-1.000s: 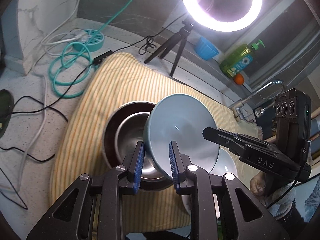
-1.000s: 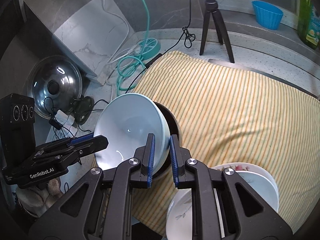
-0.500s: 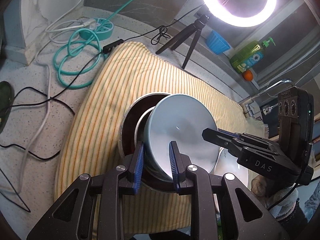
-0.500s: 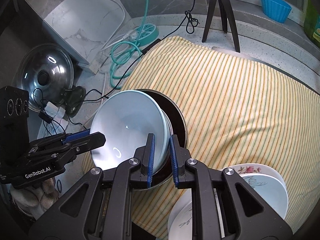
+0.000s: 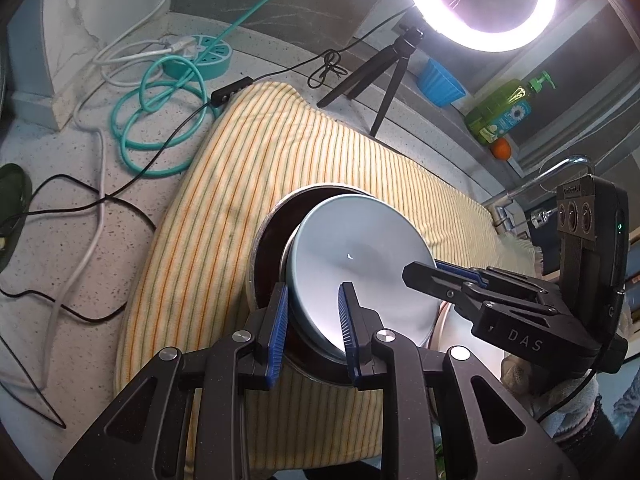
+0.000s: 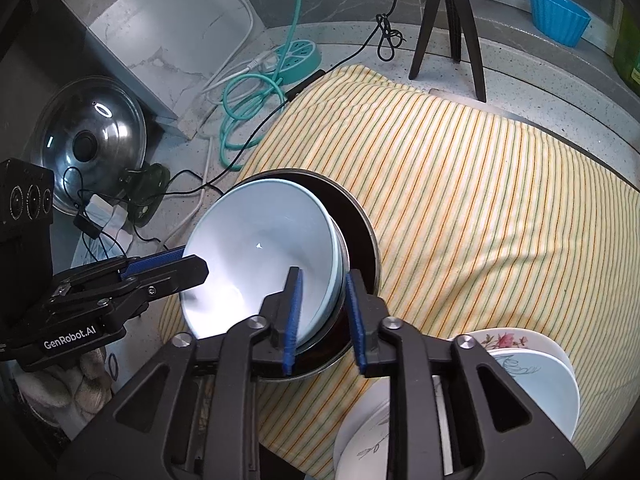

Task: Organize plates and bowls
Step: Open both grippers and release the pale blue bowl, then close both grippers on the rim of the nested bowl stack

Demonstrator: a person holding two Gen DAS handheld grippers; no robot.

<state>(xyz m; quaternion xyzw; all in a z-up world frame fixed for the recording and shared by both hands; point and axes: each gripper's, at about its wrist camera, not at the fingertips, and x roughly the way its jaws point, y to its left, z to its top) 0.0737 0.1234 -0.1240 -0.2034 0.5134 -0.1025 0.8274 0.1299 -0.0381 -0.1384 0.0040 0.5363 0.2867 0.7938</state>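
A pale blue bowl [image 5: 360, 260] [image 6: 260, 252] rests nested in a steel bowl [image 5: 289, 264], which sits in a dark bowl [image 5: 268, 248] [image 6: 356, 236] on the striped towel [image 5: 248, 184] [image 6: 480, 184]. My left gripper [image 5: 312, 312] straddles the blue bowl's near rim with its jaws slightly wider than the rim. My right gripper [image 6: 323, 296] straddles the opposite rim, jaws also parted around it. Each gripper shows in the other's view, the right one in the left wrist view [image 5: 420, 274] and the left one in the right wrist view [image 6: 192, 264].
White flowered plates and bowls [image 6: 520, 372] are stacked at the towel's near right. A ring light on a tripod [image 5: 384, 76], a blue cup [image 5: 440, 80], a soap bottle [image 5: 504, 112], coiled teal cable [image 5: 160, 120], a power strip [image 5: 200, 56] and a pot lid [image 6: 88, 140] surround the towel.
Both grippers lowered the tilted blue bowl down into the steel bowl. Their jaws have widened slightly on the rim.
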